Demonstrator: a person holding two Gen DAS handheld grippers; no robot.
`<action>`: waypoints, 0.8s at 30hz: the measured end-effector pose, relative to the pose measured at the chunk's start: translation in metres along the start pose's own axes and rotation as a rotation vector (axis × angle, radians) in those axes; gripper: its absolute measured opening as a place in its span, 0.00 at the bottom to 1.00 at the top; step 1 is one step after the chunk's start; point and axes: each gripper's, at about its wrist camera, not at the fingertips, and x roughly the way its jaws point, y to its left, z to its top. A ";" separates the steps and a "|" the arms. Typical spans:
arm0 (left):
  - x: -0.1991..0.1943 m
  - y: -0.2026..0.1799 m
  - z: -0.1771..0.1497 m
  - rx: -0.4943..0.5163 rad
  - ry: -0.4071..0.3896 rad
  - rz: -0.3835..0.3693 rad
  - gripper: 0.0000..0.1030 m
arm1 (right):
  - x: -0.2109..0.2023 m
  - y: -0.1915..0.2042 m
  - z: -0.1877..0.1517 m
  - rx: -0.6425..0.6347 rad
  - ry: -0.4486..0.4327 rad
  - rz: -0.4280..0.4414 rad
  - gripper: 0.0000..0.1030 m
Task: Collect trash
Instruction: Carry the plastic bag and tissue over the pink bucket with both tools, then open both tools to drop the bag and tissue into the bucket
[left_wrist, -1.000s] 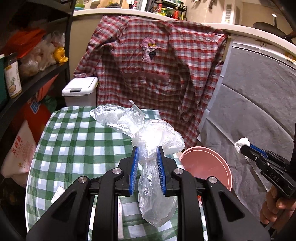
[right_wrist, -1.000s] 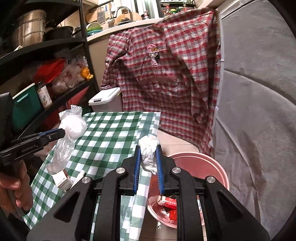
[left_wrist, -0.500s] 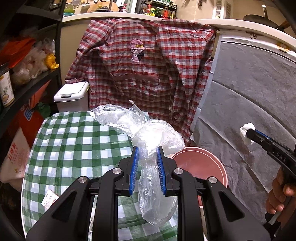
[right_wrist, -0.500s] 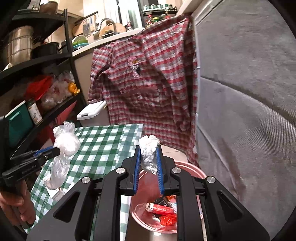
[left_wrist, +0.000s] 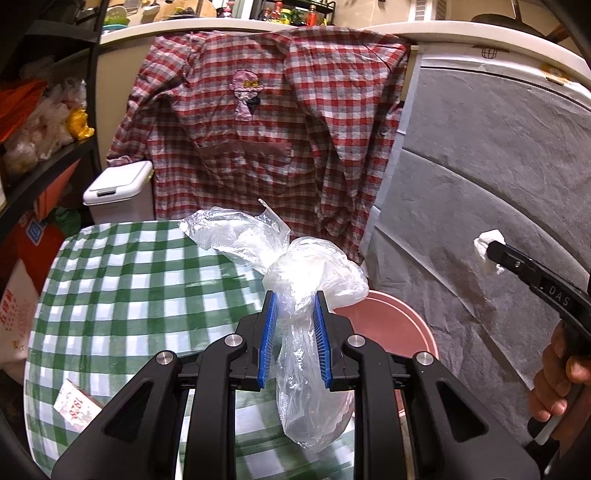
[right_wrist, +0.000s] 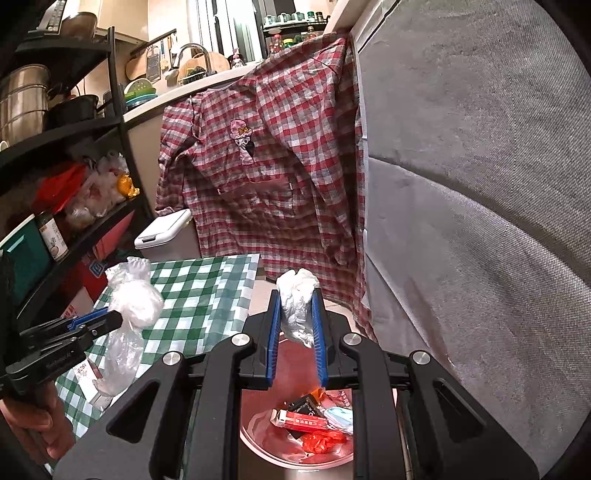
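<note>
- The plastic bag (left_wrist: 314, 295) nipped between the left gripper (left_wrist: 294, 343) pads is thin, clear, glossy film (crinkled all over).
- The tissue wad (right_wrist: 297, 306) in the right gripper (right_wrist: 296, 339) is matt, crumpled white paper.
- Both claws are matt black plastic with ribbed blue pads (right_wrist: 274, 343) and shiny metal screws.
- Below the right claw, the bin (right_wrist: 266, 446) is smooth, glossy pink plastic.
- Left of it, the checked tablecloth (right_wrist: 207, 295) has a slight sheen.
</note>
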 end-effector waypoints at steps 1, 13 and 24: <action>0.001 -0.003 0.000 0.002 0.002 -0.004 0.20 | 0.000 0.000 0.000 0.001 0.001 -0.001 0.16; 0.035 -0.046 0.002 0.066 0.053 -0.041 0.20 | 0.012 -0.011 0.002 0.020 0.020 -0.016 0.16; 0.052 -0.062 -0.001 0.090 0.093 -0.076 0.39 | 0.028 -0.022 -0.001 0.052 0.074 -0.031 0.41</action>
